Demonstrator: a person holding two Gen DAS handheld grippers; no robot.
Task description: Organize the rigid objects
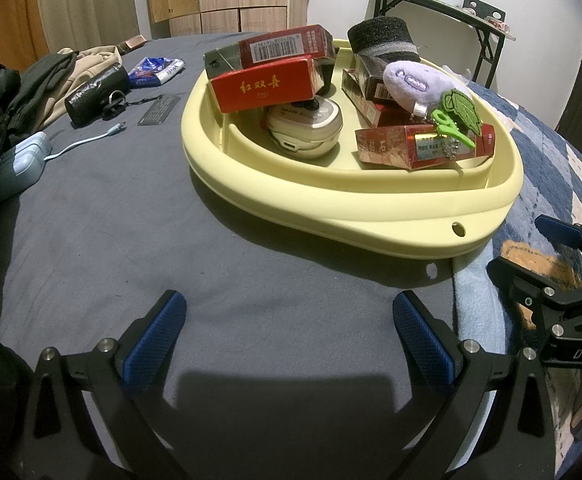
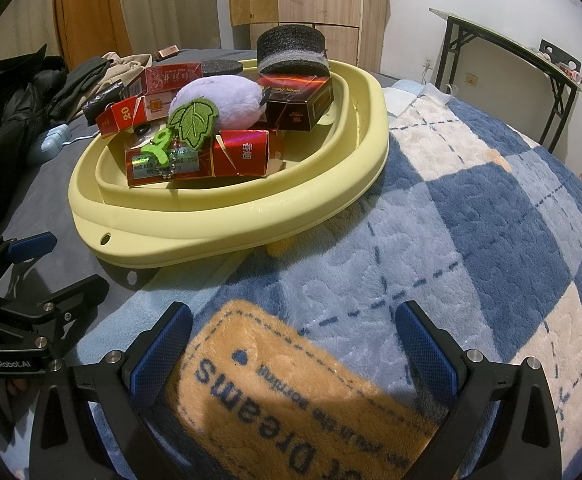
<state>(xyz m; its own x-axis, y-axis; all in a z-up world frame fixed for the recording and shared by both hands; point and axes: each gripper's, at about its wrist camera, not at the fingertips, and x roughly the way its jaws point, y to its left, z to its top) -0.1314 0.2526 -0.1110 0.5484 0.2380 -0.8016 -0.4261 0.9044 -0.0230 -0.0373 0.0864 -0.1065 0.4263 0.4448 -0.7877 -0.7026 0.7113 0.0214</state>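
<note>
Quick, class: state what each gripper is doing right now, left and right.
Left gripper: jaws open, holding nothing, above the grey sheet.
Right gripper: jaws open, holding nothing, above the checked blanket.

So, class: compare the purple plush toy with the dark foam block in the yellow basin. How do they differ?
The purple plush toy is pale, rounded and fuzzy; the dark foam block is black-grey, flat-topped and coarse. The toy carries a green felt leaf on a bead chain; the block has only a lighter grey band. Both rest on red boxes inside the yellow basin.
</note>
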